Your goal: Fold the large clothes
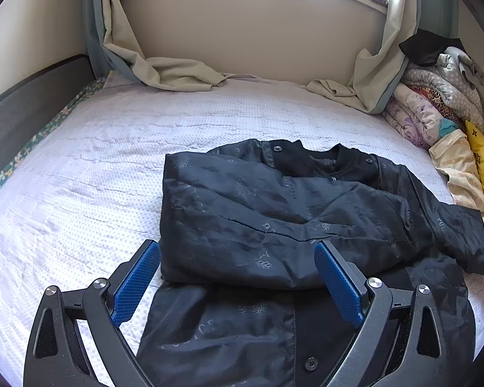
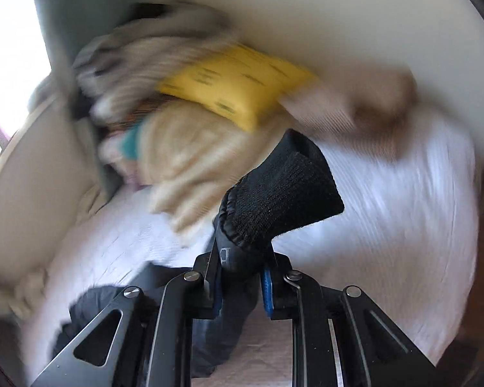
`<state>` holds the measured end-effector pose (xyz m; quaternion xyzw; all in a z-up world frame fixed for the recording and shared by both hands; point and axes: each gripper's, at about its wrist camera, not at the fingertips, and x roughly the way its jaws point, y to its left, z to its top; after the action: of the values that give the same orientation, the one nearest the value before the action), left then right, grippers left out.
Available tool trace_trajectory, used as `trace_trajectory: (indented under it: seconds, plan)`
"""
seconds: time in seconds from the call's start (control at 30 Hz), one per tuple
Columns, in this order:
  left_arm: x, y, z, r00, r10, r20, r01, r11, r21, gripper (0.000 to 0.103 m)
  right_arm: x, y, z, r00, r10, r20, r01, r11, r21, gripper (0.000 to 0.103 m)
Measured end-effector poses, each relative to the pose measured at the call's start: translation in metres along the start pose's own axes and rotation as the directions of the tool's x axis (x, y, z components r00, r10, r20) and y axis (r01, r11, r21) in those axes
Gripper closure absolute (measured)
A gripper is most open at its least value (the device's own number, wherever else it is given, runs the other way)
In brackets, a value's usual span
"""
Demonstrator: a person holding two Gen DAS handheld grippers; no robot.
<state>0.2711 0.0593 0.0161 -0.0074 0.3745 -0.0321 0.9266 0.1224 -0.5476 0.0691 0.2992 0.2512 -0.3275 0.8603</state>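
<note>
The right gripper (image 2: 240,285) is clamped tight on the ribbed knit cuff (image 2: 280,193) of a sleeve, the cuff flaring out beyond the fingertips and the blurred room behind it suggesting a fast swing. The left gripper (image 1: 237,277) hangs with its blue pads (image 1: 135,285) spread wide, holding nothing, low over the near part of the dark jacket (image 1: 274,213).

The jacket lies on the white bedspread (image 1: 96,161), right of centre, one side already folded across the body, collar and snap buttons toward the far side, the other sleeve trailing off to the right. Its shell looks thin, glossy and slippery, light in the hand and soft enough to slump, so folds may slide apart. The cuff is the safest hold: thick, grippy knit. For the body, the hem or the front placket by the near button (image 1: 311,363) looks firmer than loose fabric.

A pile of bedding (image 1: 442,109) with a yellow cushion (image 2: 235,87) sits at the far right, curtains (image 1: 164,71) spilling onto the far edge.
</note>
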Motion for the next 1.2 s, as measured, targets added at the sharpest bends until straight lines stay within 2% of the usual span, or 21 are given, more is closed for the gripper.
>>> trace_trajectory:
  seconds: [0.1,0.2,0.3,0.43,0.47,0.5,0.6,0.7,0.77,0.83,0.87,0.93,0.97,1.0,1.03,1.07,1.13,1.17,1.2]
  plan:
    - [-0.008,0.005,0.003,1.000,-0.012,0.012,0.012,1.000,-0.013,0.005,-0.034,0.059,-0.009,0.995,0.069,0.074,-0.054,0.981,-0.188,0.088]
    - [-0.020,0.010,0.008,0.999,-0.025,0.032,0.025,0.999,-0.026,0.005,-0.062,0.124,-0.034,0.981,0.172,0.089,-0.130,0.926,-0.356,0.089]
    - [-0.038,0.018,0.013,0.997,-0.033,0.066,0.036,0.998,-0.043,0.005,-0.082,0.191,-0.073,0.963,0.262,0.057,-0.197,0.836,-0.512,0.089]
    - [-0.057,0.033,0.012,0.995,-0.031,0.100,0.036,0.998,-0.052,0.005,-0.093,0.256,-0.127,0.936,0.350,-0.045,-0.298,0.717,-0.630,0.089]
    - [-0.058,0.036,0.011,0.995,-0.024,0.100,0.029,0.998,-0.052,0.005,-0.094,0.271,-0.143,0.929,0.363,-0.073,-0.320,0.684,-0.655,0.089]
    - [-0.058,0.040,0.009,0.995,-0.014,0.099,0.020,0.998,-0.053,0.005,-0.095,0.290,-0.166,0.922,0.373,-0.108,-0.338,0.634,-0.696,0.089]
    - [-0.050,0.054,0.010,0.997,-0.014,0.076,0.020,0.997,-0.072,0.005,-0.090,0.325,-0.219,0.910,0.369,-0.191,-0.371,0.515,-0.773,0.089]
    - [-0.043,0.063,0.011,0.998,-0.018,0.054,0.023,0.996,-0.090,0.007,-0.076,0.348,-0.281,0.904,0.302,-0.302,-0.407,0.394,-0.824,0.090]
    - [-0.037,0.066,0.013,0.999,-0.035,0.037,0.039,0.995,-0.090,0.008,-0.059,0.356,-0.319,0.910,0.234,-0.343,-0.405,0.329,-0.853,0.090]
    - [-0.031,0.066,0.015,0.998,-0.063,0.012,0.064,0.994,-0.092,0.008,-0.049,0.360,-0.340,0.918,0.191,-0.348,-0.391,0.295,-0.872,0.090]
    - [-0.029,0.066,0.015,0.997,-0.071,0.007,0.072,0.993,-0.094,0.008,-0.044,0.361,-0.347,0.921,0.173,-0.348,-0.385,0.282,-0.879,0.089]
    - [-0.025,0.064,0.016,0.995,-0.102,-0.009,0.101,0.991,-0.093,0.008,-0.039,0.362,-0.353,0.918,0.149,-0.366,-0.395,0.275,-0.877,0.082]
    - [-0.024,0.063,0.016,0.994,-0.112,-0.014,0.110,0.990,-0.090,0.008,-0.039,0.359,-0.351,0.909,0.150,-0.389,-0.417,0.276,-0.866,0.065]
    - [-0.023,0.061,0.017,0.992,-0.125,-0.020,0.123,0.989,-0.087,0.008,-0.043,0.357,-0.346,0.889,0.164,-0.428,-0.458,0.285,-0.842,0.044]
    - [-0.021,0.060,0.018,0.991,-0.134,-0.026,0.131,0.988,-0.086,0.008,-0.047,0.354,-0.339,0.876,0.180,-0.447,-0.482,0.298,-0.824,0.038]
    - [-0.019,0.059,0.020,0.989,-0.144,-0.033,0.141,0.986,-0.090,0.008,-0.054,0.351,-0.330,0.858,0.206,-0.471,-0.514,0.317,-0.797,0.034]
    - [-0.015,0.060,0.022,0.983,-0.178,-0.045,0.172,0.978,-0.115,0.011,-0.066,0.344,-0.311,0.831,0.246,-0.500,-0.557,0.349,-0.754,0.034]
    - [-0.013,0.060,0.023,0.977,-0.206,-0.056,0.196,0.971,-0.137,0.013,-0.073,0.341,-0.301,0.824,0.262,-0.502,-0.566,0.370,-0.737,0.033]
    - [-0.010,0.060,0.024,0.971,-0.229,-0.065,0.217,0.964,-0.155,0.016,-0.079,0.336,-0.282,0.821,0.283,-0.495,-0.570,0.415,-0.709,0.031]
